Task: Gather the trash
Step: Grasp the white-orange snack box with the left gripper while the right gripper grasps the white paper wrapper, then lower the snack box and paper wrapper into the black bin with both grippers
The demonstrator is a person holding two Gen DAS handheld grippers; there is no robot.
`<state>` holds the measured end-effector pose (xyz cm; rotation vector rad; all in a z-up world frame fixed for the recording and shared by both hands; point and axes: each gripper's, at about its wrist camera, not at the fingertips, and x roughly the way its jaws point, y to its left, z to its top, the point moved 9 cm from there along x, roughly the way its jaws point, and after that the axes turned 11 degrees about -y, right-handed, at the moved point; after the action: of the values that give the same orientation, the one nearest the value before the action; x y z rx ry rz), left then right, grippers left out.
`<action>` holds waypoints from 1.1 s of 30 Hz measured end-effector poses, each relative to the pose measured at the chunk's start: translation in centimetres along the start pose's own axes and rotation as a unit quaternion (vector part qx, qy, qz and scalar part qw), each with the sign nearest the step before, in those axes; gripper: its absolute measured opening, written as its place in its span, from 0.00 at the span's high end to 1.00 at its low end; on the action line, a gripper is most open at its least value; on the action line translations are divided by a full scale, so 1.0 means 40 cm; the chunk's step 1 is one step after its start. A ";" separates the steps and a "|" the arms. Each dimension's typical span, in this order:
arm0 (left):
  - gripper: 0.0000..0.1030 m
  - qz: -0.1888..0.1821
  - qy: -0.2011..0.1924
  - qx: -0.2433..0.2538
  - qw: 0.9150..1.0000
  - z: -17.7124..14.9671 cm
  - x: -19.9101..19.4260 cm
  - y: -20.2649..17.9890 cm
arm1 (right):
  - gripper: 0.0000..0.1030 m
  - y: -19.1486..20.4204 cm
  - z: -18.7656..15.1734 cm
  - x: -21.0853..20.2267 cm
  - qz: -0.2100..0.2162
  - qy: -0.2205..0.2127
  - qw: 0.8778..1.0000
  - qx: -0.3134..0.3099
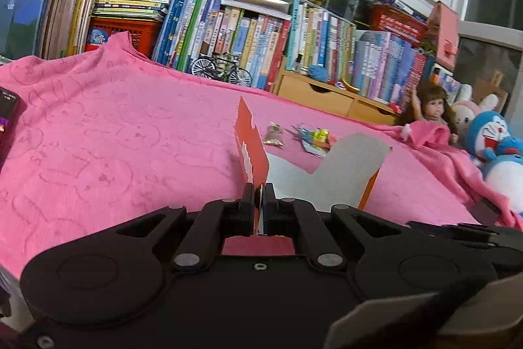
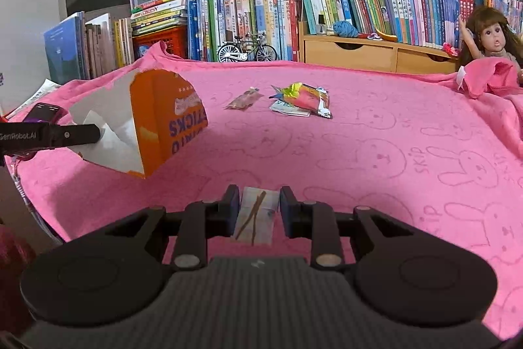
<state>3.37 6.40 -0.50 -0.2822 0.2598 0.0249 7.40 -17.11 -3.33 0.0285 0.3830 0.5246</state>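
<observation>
My left gripper [image 1: 260, 189] is shut on one wall of a torn-open orange snack box [image 1: 343, 165], held just above the pink cloth [image 1: 114, 136]. The right wrist view shows the same box [image 2: 166, 123] at the left, its grey inside facing the left gripper [image 2: 94, 133]. My right gripper [image 2: 260, 201] is open and low over the cloth [image 2: 392, 152]. A small pale wrapper [image 2: 256, 215] lies flat between its fingers. Farther back lie a brown wrapper [image 2: 243, 100] and a pile of colourful wrappers [image 2: 300, 102]. Both also appear beyond the box as the brown wrapper [image 1: 274, 134] and colourful pile [image 1: 315, 138].
Rows of books [image 2: 261, 12], a toy bicycle [image 2: 246, 53] and wooden drawers [image 2: 359, 54] line the far edge. A doll [image 2: 493, 38] sits at the right corner, plush toys [image 1: 493, 139] beside it. A dark purple box [image 2: 44, 112] lies at the left edge.
</observation>
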 end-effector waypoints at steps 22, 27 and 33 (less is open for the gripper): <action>0.96 -0.025 0.065 -0.059 0.996 -0.127 -0.316 -0.025 | 0.69 0.110 -0.077 -0.202 0.036 -0.016 0.999 0.008; 0.96 -0.015 0.106 -0.038 0.993 -0.187 -0.383 -0.021 | 0.69 0.131 -0.138 -0.246 0.038 0.007 0.999 0.007; 0.96 -0.020 0.172 -0.010 0.985 -0.280 -0.437 -0.036 | 0.69 0.144 -0.225 -0.269 0.037 0.047 0.998 0.014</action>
<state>-16.22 2.09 -6.02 -0.3107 0.5981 -0.0627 -7.22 -18.05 -7.22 0.0458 0.4830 0.5942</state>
